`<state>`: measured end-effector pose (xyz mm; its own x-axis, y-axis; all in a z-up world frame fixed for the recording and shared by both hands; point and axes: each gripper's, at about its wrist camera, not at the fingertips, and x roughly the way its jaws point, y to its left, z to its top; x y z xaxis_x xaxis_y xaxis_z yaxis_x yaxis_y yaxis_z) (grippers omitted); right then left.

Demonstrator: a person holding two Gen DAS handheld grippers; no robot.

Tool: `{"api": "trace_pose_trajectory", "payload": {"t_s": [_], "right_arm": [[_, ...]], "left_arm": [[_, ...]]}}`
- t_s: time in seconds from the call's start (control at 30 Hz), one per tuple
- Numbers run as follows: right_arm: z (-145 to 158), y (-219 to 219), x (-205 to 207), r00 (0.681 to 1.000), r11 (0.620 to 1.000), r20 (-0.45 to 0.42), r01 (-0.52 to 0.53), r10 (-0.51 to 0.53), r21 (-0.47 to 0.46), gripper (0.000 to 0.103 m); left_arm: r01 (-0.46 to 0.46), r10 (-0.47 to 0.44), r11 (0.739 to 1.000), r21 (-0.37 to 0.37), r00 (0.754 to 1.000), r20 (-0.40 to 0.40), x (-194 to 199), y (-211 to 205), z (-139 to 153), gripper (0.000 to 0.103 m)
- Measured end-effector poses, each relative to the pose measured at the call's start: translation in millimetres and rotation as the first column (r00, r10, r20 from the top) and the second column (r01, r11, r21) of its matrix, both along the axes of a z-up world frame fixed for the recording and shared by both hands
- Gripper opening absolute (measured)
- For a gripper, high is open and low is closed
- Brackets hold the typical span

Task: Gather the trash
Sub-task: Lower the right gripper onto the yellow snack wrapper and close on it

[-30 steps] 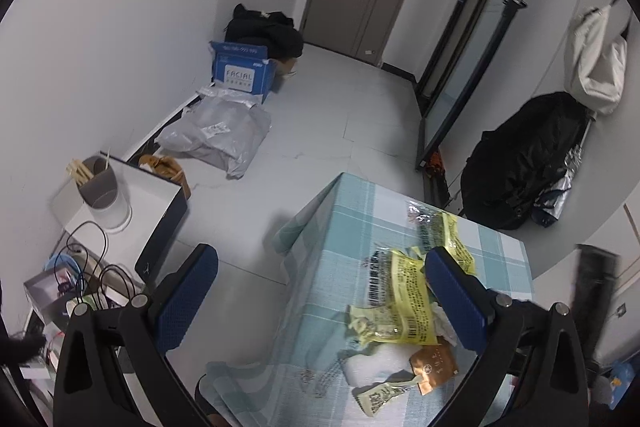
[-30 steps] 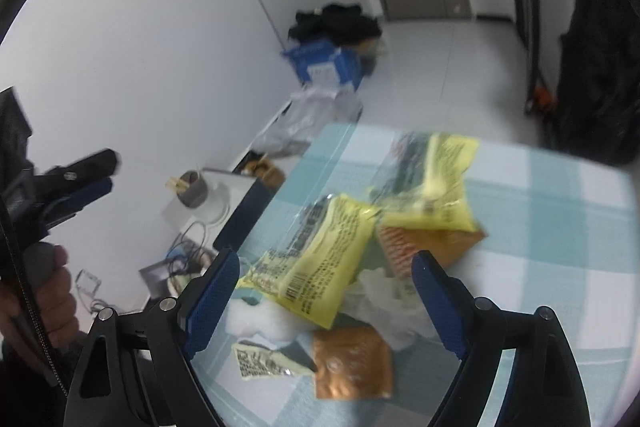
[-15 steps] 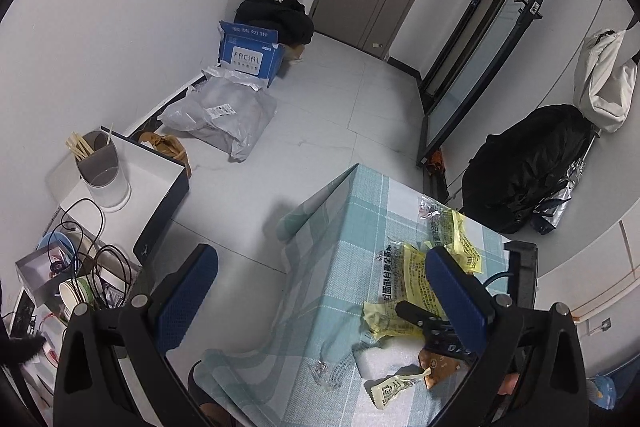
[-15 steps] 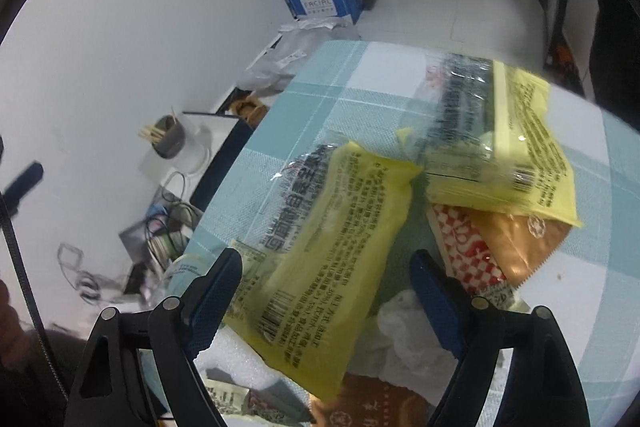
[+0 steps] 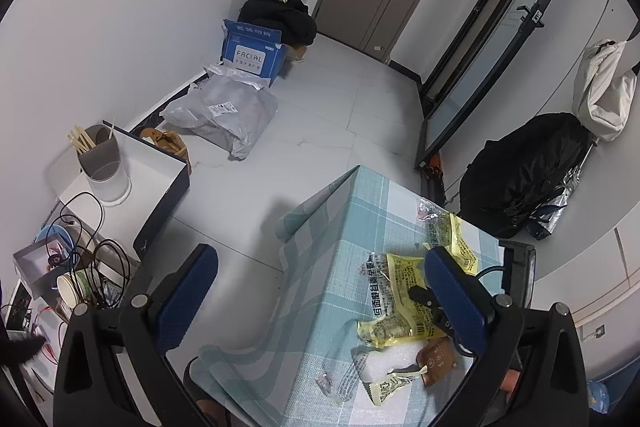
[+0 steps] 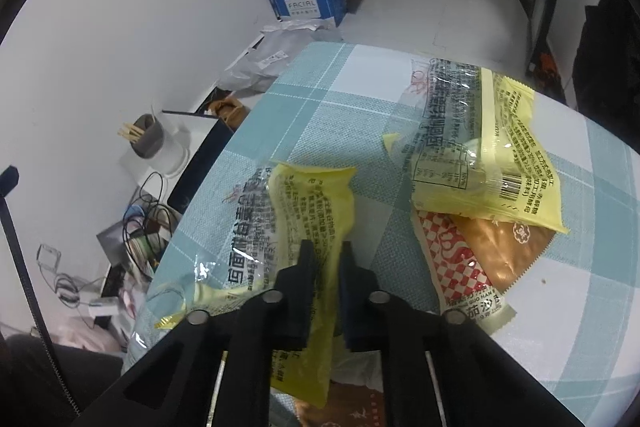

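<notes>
Yellow wrapper (image 6: 308,227) pinched in right gripper (image 6: 325,255), mid-table (image 6: 360,75)

Black left gripper (image 5: 316,297) frame, blue pads, silver screws.

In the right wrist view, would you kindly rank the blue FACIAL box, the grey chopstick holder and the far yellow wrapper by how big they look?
1. Far yellow wrapper, though it lies nearest the camera, so its lead is unsure.
2. Blue FACIAL box.
3. Grey chopstick holder.
</notes>
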<state>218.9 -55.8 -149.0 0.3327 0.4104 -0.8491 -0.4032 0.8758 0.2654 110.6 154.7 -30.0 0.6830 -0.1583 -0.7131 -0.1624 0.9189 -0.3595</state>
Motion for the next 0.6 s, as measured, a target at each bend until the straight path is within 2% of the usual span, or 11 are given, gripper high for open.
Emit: {"api": "trace_pose_trajectory", "payload": {"t_s": [0.13,0.37,0.53,0.6], "right_arm": [[11,0,-1,1.0,1.0,0.031,-0.006,0.005,0.026,0.001],[44,-24,-9,0.994,0.996,0.104,0.029,-0.038,0.089,0.001],[79,-75,-24,0.979,0.979,0.156,0.107,-0.134,0.174,0.001],[90,-93,-32,0.97,0.973,0.178,0.131,-0.165,0.191,0.001]], "left_arm": [[0.011,-0.011,1.0,0.008,1.0,0.002,-1,-2,1,0.102],[0.15,-0.152,0.988,0.043,0.988,0.036,-8,-22,5,0.102],[0.272,-0.271,0.961,0.054,0.962,-0.013,-10,-44,-8,0.102],[0.344,-0.341,0.937,0.064,0.939,-0.048,-13,-60,-17,0.102]]}}
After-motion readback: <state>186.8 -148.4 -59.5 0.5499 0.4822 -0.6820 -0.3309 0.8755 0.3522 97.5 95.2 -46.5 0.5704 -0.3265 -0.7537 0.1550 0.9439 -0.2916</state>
